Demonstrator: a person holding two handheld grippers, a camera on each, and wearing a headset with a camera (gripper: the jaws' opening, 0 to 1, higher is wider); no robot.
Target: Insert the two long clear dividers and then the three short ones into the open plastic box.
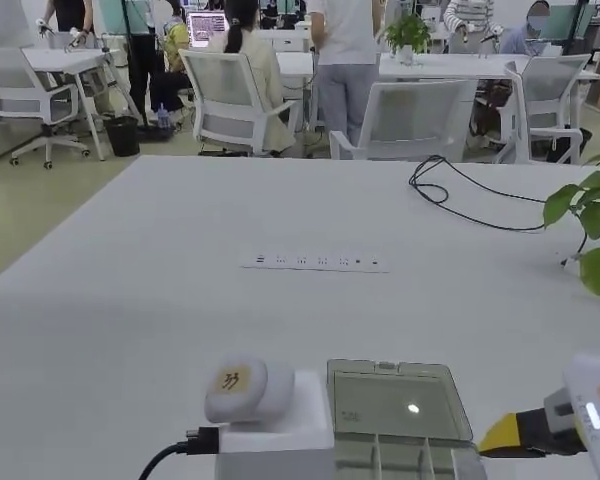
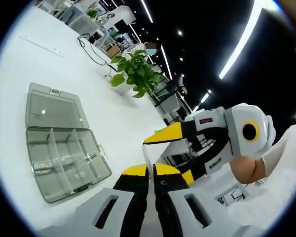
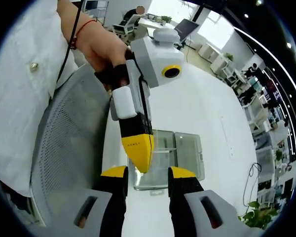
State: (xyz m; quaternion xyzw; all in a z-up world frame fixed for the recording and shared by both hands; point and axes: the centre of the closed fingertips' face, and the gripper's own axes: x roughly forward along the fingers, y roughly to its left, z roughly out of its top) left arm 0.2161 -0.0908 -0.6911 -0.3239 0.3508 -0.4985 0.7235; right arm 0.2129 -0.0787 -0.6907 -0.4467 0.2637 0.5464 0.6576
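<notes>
The clear plastic box (image 1: 352, 462) lies at the table's near edge with its lid (image 1: 400, 402) folded back flat. In the left gripper view the box base (image 2: 104, 174) holds clear dividers that form compartments. My left gripper (image 2: 151, 171) is shut on a thin clear divider (image 2: 146, 155) seen edge-on, held above and to the right of the box. Its white body (image 1: 265, 405) sits left of the box. My right gripper (image 3: 148, 173) is open, and the left gripper's yellow tip (image 3: 138, 150) hangs just above its jaws, over the box (image 3: 187, 150). The right gripper's yellow tip (image 1: 515, 435) points at the box.
A white power strip (image 1: 315, 262) lies mid-table. A black cable (image 1: 460, 195) loops at the far right, beside a leafy plant (image 1: 590, 230). White mesh chairs (image 1: 410, 115) and several people stand beyond the far edge. A grey mesh chair back (image 3: 69, 148) is close behind.
</notes>
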